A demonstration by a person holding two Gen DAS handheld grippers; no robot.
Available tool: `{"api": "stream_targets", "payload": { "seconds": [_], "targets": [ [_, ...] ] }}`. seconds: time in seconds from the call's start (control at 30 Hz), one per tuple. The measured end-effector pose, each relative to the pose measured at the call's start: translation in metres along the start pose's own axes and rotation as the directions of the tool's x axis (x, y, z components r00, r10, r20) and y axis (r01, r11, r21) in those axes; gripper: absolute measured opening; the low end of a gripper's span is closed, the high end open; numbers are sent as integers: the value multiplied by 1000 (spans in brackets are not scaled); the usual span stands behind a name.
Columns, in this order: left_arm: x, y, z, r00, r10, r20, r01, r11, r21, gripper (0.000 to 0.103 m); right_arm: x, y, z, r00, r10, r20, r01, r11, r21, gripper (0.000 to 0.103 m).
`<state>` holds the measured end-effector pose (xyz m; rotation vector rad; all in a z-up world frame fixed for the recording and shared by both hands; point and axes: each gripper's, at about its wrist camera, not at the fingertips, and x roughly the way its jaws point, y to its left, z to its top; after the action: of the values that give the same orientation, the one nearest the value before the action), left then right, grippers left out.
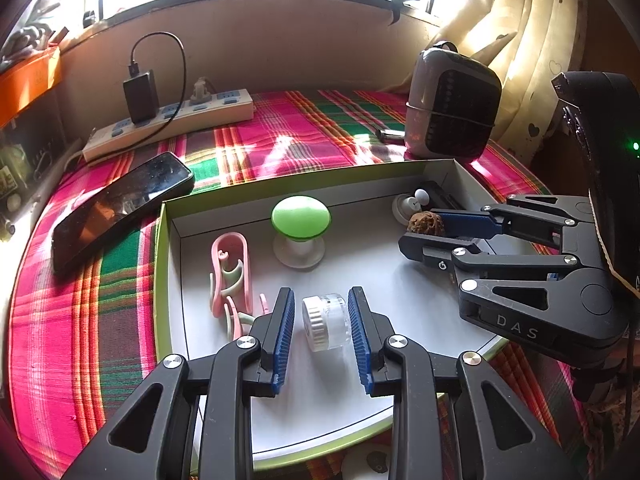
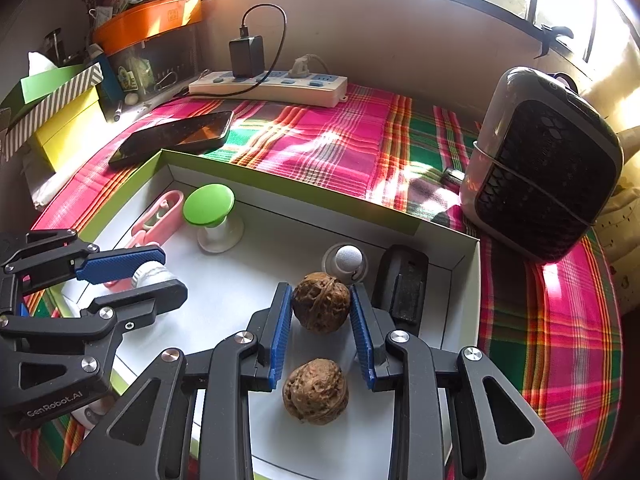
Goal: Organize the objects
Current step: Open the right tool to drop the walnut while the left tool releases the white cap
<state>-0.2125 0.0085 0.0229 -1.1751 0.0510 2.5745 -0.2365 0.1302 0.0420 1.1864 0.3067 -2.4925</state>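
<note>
Left wrist view: the left tool (image 1: 322, 312) stands narrow, its blue pads flanking a small clear jar (image 1: 325, 322) lying on its side on the white floor of the tray (image 1: 280, 178); whether the pads press it I cannot tell. Just left lie pink clips (image 1: 230, 268), close to the tray's left wall. Ahead, a green-topped knob (image 1: 301, 216) stands with bare floor around it.

In the right wrist view the right tool (image 2: 322, 306) pinches the upper walnut (image 2: 321, 302) between its pads; a second walnut (image 2: 315, 391) lies nearer the camera. A small white ball holder (image 2: 347, 261) and a black block (image 2: 402, 284) crowd the far right corner. Outside the rim, on the plaid-covered worktop (image 2: 320, 136), lie a phone (image 2: 176, 136) and a power strip (image 2: 268, 86); a fan (image 2: 544, 164) stands near the right edge.
</note>
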Motion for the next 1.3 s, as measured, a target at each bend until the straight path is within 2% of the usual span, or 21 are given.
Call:
{"api": "stream_targets", "payload": {
  "seconds": [0.5, 0.63, 1.3],
  "targets": [
    [-1, -2, 0, 1000, 8, 1, -8, 1000, -1, 29, -2, 0, -1, 1000, -8, 6, 8, 1000, 5, 31],
    [-4, -2, 0, 1000, 5, 7, -5, 1000, 2, 32, -3, 3, -1, 1000, -7, 6, 7, 1000, 2, 42],
    [-25, -4, -7, 999, 23, 46, -23, 1000, 16, 35, -25, 10, -7, 999, -26, 42, 25, 1000, 19, 42]
  ]
}}
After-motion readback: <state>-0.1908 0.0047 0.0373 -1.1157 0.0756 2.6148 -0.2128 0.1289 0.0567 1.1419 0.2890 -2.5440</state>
